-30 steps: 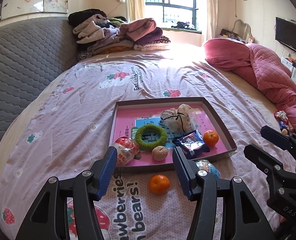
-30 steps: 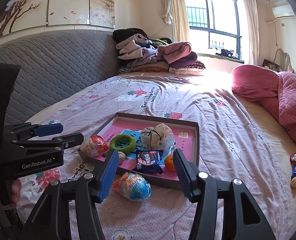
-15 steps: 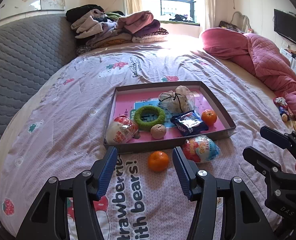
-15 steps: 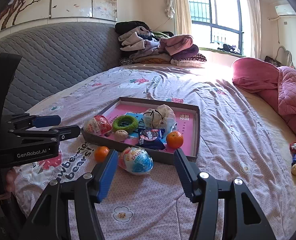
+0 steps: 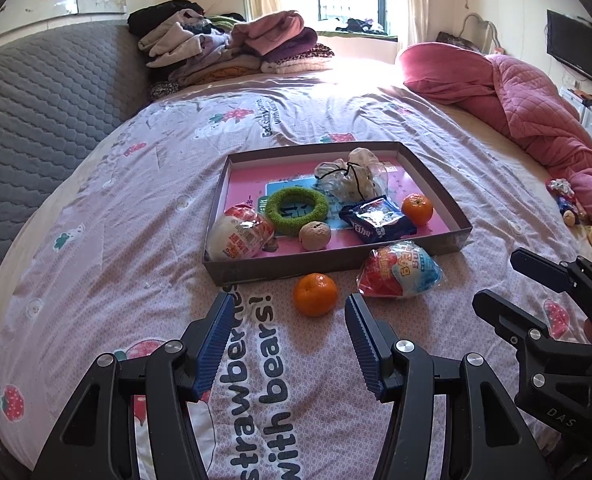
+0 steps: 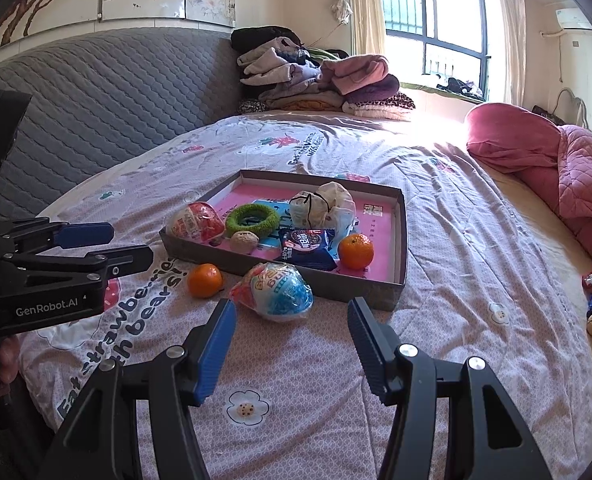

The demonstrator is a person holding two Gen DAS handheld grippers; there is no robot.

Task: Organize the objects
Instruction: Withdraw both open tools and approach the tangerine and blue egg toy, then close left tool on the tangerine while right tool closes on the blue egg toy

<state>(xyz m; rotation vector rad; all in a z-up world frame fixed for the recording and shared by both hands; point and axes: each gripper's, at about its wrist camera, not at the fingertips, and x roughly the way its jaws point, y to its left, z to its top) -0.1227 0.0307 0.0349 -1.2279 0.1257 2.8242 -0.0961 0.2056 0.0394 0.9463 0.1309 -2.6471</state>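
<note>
A shallow box tray [image 5: 451, 236] [image 6: 399, 236] lies on the bed. In it are a red-white toy egg [image 5: 240, 238], a green ring [image 5: 297, 207], a walnut [image 5: 314, 235], a dark snack packet [image 5: 377, 222], a tied plastic bag [image 5: 351, 174] and an orange [image 5: 417, 209]. In front of the tray lie a second orange [image 5: 315, 294] [image 6: 204, 280] and a blue-red toy egg [image 5: 399, 275] [image 6: 276, 291]. My left gripper [image 5: 288, 316] is open and empty, just short of the loose orange. My right gripper [image 6: 292, 322] is open and empty, just short of the blue-red egg.
A grey padded headboard [image 5: 28, 120] runs along the left. Folded clothes [image 5: 232, 48] are piled at the far end. A pink quilt [image 5: 535, 112] lies at the right, with small items [image 5: 563, 200] beside it. The right gripper shows in the left wrist view [image 5: 507, 280].
Both grippers have drawn back from the tray and risen. The loose orange and the blue-red egg have come into full view ahead of the fingers. Nothing was taken hold of.
</note>
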